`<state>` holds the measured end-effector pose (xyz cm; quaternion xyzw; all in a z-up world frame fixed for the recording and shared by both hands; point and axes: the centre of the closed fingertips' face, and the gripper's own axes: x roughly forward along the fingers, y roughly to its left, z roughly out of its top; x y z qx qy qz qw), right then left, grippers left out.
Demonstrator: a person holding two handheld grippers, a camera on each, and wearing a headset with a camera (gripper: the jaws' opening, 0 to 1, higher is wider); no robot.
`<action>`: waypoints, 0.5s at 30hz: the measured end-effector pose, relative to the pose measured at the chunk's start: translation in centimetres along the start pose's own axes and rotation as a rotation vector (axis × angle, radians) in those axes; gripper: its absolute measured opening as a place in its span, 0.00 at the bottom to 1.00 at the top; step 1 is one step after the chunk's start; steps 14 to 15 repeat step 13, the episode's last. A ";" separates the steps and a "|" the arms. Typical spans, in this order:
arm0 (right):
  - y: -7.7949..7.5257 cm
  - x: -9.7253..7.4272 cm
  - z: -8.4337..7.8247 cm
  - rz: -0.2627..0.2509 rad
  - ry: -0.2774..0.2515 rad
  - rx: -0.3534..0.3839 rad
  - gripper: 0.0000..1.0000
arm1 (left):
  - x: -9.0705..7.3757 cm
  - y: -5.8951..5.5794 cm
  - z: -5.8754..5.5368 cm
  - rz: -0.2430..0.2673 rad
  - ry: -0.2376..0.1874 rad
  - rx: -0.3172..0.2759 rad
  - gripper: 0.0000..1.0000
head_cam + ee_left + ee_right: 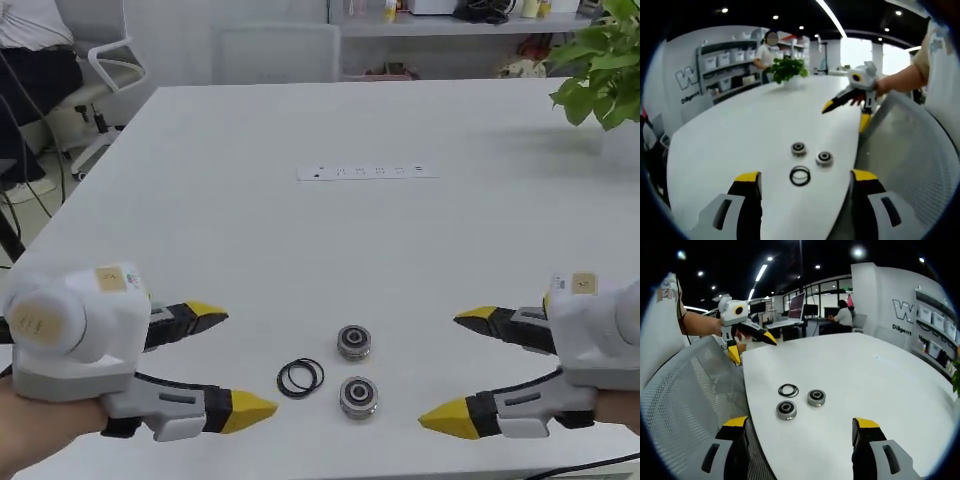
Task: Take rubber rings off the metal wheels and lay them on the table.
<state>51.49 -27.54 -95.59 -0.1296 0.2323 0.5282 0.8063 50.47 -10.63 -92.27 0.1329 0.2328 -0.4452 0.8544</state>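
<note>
Both tools hover just above the near edge of the table (300,250), facing each other. The left tool (250,362) has its jaws spread wide with nothing between them, and the right tool (438,369) is just as wide and just as empty.

Between the two tools sit two metal wheels. The farther wheel (354,341) is level with the upper jaw tips, and the nearer wheel (359,396) is level with the lower ones. Two black rubber rings (300,378) lie overlapped just ahead of the left tool's lower jaw, beside the nearer wheel. They rest straight on the table surface, not in any tray or bin. I cannot tell from here whether either wheel has a ring left on its rim.

My worries are these:
- The wheels are small and round, so an off-centre pinch could squirt one sideways or start it rolling. The table edge is close on my side.
- Bringing both tools in at once risks the yellow tips clashing over the wheels.
- The left tool could sweep across the loose rings as it reaches in and drag them off the edge.
</note>
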 end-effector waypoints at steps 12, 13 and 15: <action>-0.5 -0.8 -0.6 -0.025 -0.008 0.025 0.85 | -0.7 0.1 -0.3 0.021 0.005 -0.030 0.81; -0.6 -0.9 -0.6 -0.027 -0.010 0.027 0.85 | -0.8 0.1 -0.3 0.023 0.005 -0.032 0.81; -0.6 -0.9 -0.6 -0.027 -0.010 0.027 0.85 | -0.8 0.1 -0.3 0.023 0.005 -0.032 0.81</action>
